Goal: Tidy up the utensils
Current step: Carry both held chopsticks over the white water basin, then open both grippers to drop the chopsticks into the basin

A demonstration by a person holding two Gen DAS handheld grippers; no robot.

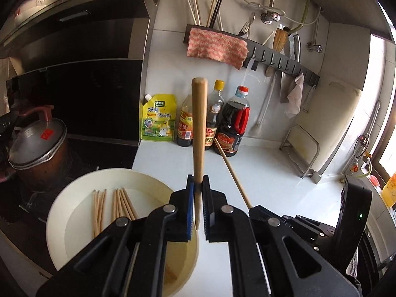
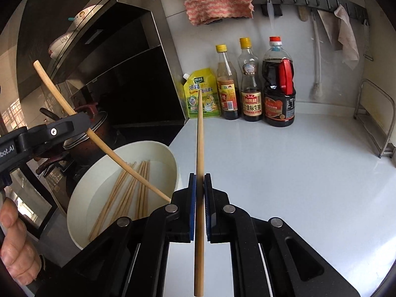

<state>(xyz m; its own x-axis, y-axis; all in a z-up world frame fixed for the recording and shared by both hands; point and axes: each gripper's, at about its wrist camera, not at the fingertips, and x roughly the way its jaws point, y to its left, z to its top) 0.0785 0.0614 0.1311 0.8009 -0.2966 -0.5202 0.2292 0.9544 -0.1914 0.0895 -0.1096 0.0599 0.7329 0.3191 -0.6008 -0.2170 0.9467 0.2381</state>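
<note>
My left gripper (image 1: 198, 185) is shut on a wooden chopstick (image 1: 199, 128) that stands nearly upright above the white basin (image 1: 59, 198). My right gripper (image 2: 200, 180) is shut on a second wooden chopstick (image 2: 200, 148) that points forward toward the bottles. The right gripper's chopstick also shows in the left wrist view (image 1: 232, 173), slanting up from the right. The left gripper (image 2: 57, 128) and its chopstick (image 2: 111, 153) show at the left of the right wrist view, above the basin (image 2: 170, 163). Several chopsticks (image 2: 128, 193) lie in the basin in shallow water.
A wall rack (image 1: 284, 59) holds a chopstick holder with several chopsticks (image 1: 203, 7), a pink cloth (image 1: 217, 47) and hanging tools. Three sauce bottles (image 2: 250, 84) and a yellow pouch (image 2: 203, 94) stand against the wall. A lidded pot (image 1: 37, 146) sits on the stove at left. A metal stand (image 2: 373, 118) is at right.
</note>
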